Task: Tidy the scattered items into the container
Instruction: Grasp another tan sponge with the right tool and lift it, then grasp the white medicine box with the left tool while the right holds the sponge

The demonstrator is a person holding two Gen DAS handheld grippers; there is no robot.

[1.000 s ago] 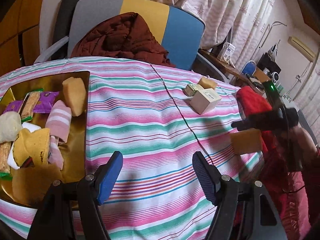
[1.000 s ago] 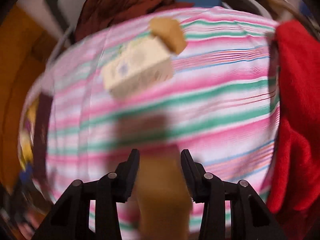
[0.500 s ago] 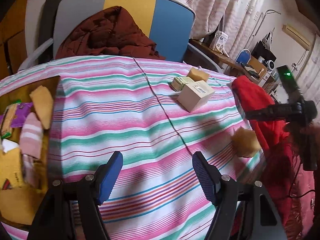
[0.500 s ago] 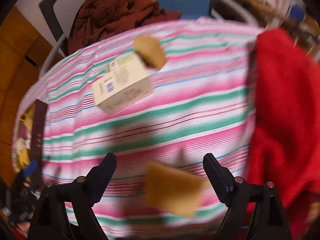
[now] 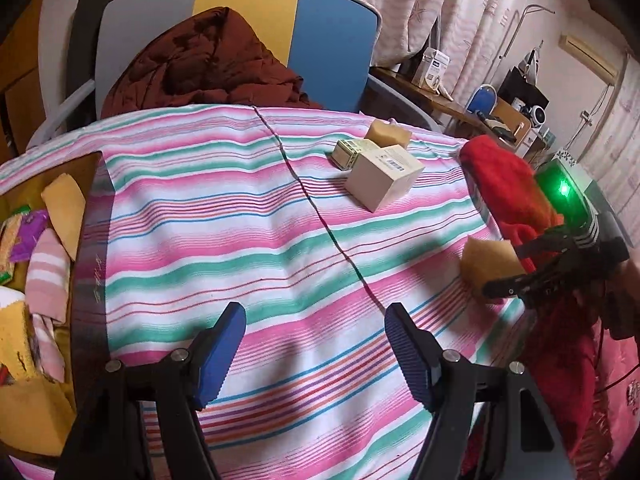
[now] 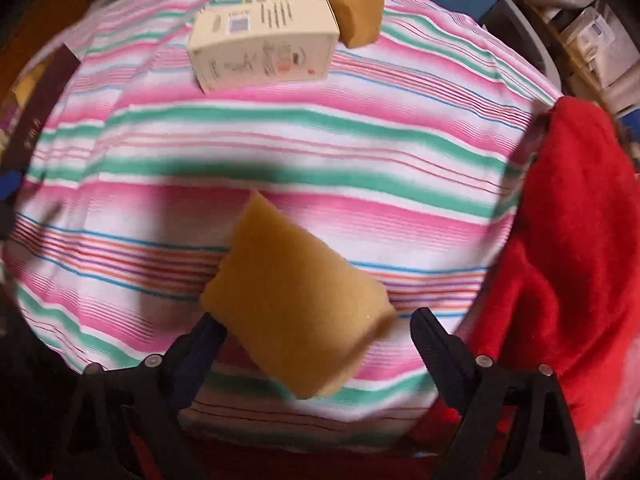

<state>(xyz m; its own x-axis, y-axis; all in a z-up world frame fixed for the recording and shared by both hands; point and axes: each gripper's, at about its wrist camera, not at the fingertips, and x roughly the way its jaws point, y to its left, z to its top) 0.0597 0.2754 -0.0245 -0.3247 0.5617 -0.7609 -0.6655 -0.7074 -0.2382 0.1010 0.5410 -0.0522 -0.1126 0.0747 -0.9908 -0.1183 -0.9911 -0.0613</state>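
Note:
A tan sponge block point(image 6: 296, 312) lies on the striped cloth between the wide-open fingers of my right gripper point(image 6: 316, 336), free of both fingers; the left wrist view shows it point(image 5: 486, 262) near the table's right edge. My left gripper point(image 5: 316, 344) is open and empty over the middle of the cloth. A white carton point(image 5: 384, 182), a small green-printed box point(image 5: 348, 152) and a second tan sponge point(image 5: 388, 134) lie at the far right. The gold tray point(image 5: 86, 168) at the left holds sponges, striped socks and snack packets.
A red cloth point(image 5: 508, 184) hangs over the table's right edge, close beside my right gripper. A chair with a dark red jacket point(image 5: 204, 64) stands behind the table. A desk with clutter lies far right.
My right gripper held the tan sponge a second ago, then opened; the sponge now lies loose on the cloth. The left gripper's view has swung right, so less of the tray shows.

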